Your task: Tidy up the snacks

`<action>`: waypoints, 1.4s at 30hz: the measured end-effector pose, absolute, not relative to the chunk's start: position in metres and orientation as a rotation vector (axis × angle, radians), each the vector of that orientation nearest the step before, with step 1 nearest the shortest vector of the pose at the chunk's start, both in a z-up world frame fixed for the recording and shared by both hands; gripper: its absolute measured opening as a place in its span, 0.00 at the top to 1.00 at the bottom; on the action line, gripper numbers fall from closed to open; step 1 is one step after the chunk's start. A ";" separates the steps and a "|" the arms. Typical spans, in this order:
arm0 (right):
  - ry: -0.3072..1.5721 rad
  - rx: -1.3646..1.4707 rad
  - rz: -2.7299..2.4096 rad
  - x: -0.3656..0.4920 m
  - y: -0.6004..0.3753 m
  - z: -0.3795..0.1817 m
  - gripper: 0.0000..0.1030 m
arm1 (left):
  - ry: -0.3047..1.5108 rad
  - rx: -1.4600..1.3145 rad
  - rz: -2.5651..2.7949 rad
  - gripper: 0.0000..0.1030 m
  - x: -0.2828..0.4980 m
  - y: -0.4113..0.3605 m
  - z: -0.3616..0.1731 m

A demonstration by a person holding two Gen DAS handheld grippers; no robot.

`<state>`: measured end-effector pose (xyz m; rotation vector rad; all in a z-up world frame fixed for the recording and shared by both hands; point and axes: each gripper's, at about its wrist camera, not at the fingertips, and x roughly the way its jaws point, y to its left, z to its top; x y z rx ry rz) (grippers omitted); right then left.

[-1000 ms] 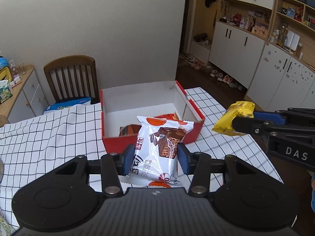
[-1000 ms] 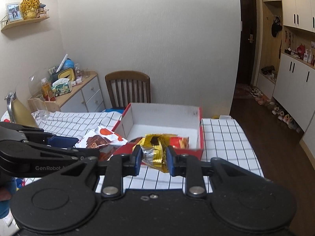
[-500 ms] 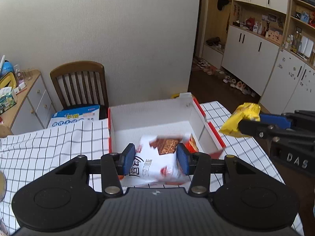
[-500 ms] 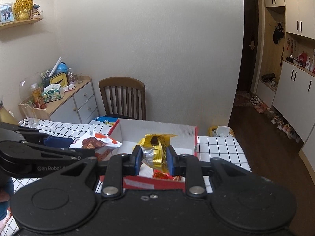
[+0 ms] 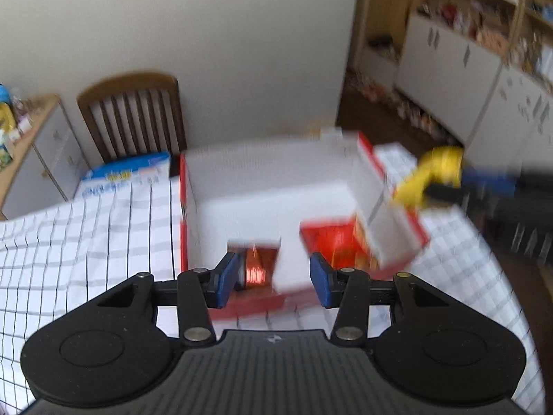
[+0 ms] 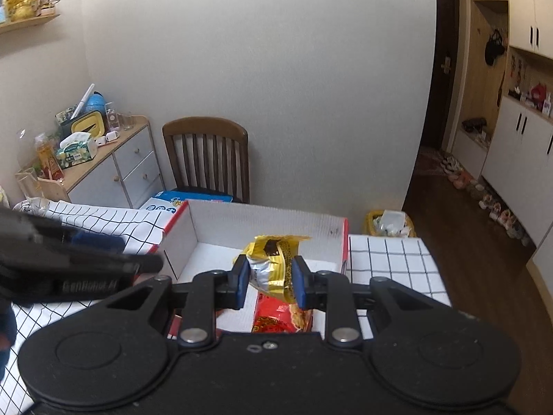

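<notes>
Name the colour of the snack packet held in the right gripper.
Yellow-gold with silver, the snack packet shows best in the right wrist view.

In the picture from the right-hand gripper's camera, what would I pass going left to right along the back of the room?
Shelf with a gold ornament → low cabinet cluttered with a tissue box → wooden chair → dark door → white cupboards.

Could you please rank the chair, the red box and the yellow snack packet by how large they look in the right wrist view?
1. Red box
2. Chair, a close second, though it stands farther off.
3. Yellow snack packet, smallest despite being nearest.
</notes>
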<state>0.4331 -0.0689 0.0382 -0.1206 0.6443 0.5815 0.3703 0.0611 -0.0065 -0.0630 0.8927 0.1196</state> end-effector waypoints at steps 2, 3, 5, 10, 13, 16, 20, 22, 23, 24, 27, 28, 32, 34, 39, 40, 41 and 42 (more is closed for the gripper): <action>0.656 -0.123 0.580 0.434 -0.071 0.033 0.75 | 0.956 -0.057 0.123 0.56 0.364 0.064 -0.024; 0.663 -0.124 0.580 0.435 -0.071 0.030 0.75 | 0.984 -0.066 0.119 0.56 0.361 0.065 -0.032; 0.674 -0.129 0.579 0.436 -0.073 0.026 0.75 | 1.036 -0.073 0.123 0.56 0.356 0.066 -0.047; 0.690 -0.125 0.575 0.439 -0.075 0.019 0.75 | 1.128 -0.157 0.146 0.29 0.354 0.076 -0.078; 0.695 -0.124 0.574 0.439 -0.075 0.016 0.75 | 1.169 -0.186 0.155 0.28 0.354 0.076 -0.094; 0.700 -0.121 0.574 0.440 -0.076 0.014 0.75 | 1.199 -0.180 0.180 0.28 0.357 0.073 -0.109; 0.705 -0.128 0.574 0.439 -0.077 0.012 0.75 | 1.222 -0.165 0.209 0.28 0.359 0.070 -0.124; 0.709 -0.127 0.574 0.439 -0.079 0.010 0.75 | 1.222 -0.166 0.214 0.28 0.360 0.068 -0.129; 0.710 -0.127 0.571 0.439 -0.080 0.010 0.75 | 1.219 -0.161 0.214 0.28 0.360 0.067 -0.131; 0.712 -0.127 0.570 0.439 -0.081 0.009 0.75 | 1.218 -0.157 0.217 0.28 0.361 0.067 -0.133; 0.716 -0.127 0.566 0.440 -0.081 0.007 0.75 | 1.221 -0.176 0.239 0.29 0.362 0.068 -0.138; 0.717 -0.128 0.566 0.440 -0.082 0.007 0.75 | 1.227 -0.189 0.247 0.29 0.363 0.069 -0.140; 0.719 -0.129 0.564 0.439 -0.082 0.005 0.75 | 1.239 -0.204 0.263 0.45 0.365 0.071 -0.148; 0.721 -0.128 0.563 0.440 -0.083 0.005 0.75 | 1.236 -0.228 0.259 0.50 0.365 0.073 -0.148; 0.725 -0.127 0.560 0.440 -0.084 0.003 0.75 | 1.204 -0.220 0.280 0.55 0.360 0.074 -0.144; 0.724 -0.127 0.559 0.440 -0.085 0.003 0.75 | 1.204 -0.226 0.277 0.55 0.359 0.076 -0.144; 0.724 -0.128 0.559 0.440 -0.085 0.003 0.75 | 1.205 -0.230 0.279 0.55 0.358 0.078 -0.143; 0.725 -0.127 0.559 0.440 -0.085 0.003 0.75 | 1.203 -0.233 0.285 0.55 0.355 0.080 -0.141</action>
